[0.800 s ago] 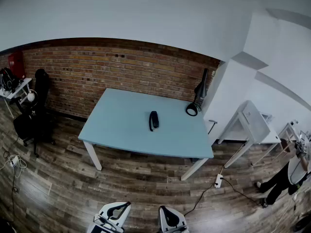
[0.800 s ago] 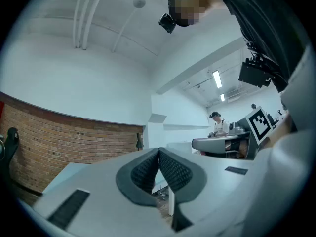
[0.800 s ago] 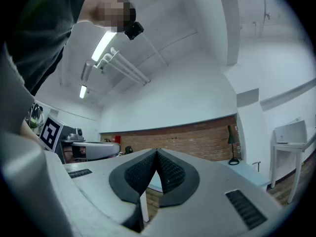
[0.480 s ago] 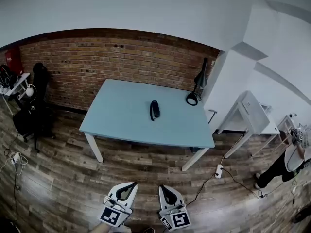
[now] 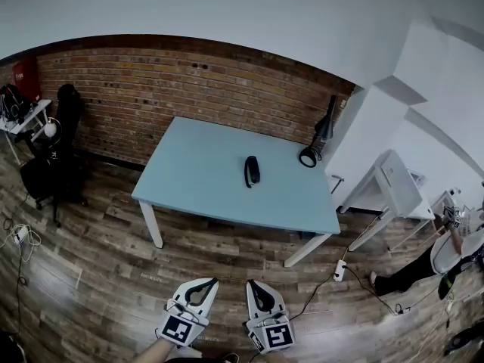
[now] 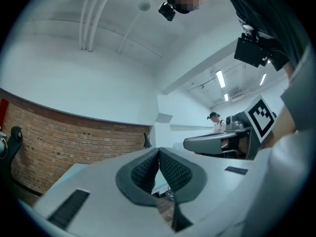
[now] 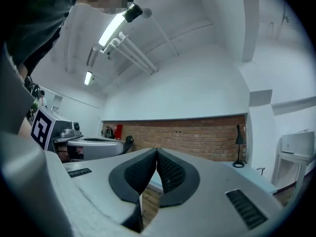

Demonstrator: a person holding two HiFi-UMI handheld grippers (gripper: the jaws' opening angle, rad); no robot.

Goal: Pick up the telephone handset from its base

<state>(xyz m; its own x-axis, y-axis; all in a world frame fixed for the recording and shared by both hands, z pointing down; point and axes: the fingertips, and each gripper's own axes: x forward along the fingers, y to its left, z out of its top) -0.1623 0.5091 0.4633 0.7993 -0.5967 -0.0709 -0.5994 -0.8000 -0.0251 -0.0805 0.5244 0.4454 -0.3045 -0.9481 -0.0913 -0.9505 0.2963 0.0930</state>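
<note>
The phone (image 5: 252, 171) lies dark and small near the middle of the blue table (image 5: 197, 176), its long side running away from the camera. It is too small here to tell handset from base. A black lamp (image 5: 318, 146) stands at the table's far right corner, well apart from the phone, with its head bent down to the tabletop. Behind the table runs a brick wall (image 5: 151, 100).

Both grippers are low in the head view, over the wood floor (image 5: 91, 278) and well short of the table. The left gripper (image 5: 206, 283) and right gripper (image 5: 252, 286) sit side by side, pointing toward the table. In each gripper view the ribbed pads meet at the tips with nothing between them, so both tools are closed and empty.

A black chair (image 5: 53, 184) stands at the left by the wall. A white desk (image 5: 397, 187) stands right of the table, and a person (image 5: 446, 259) shows at the right edge.
</note>
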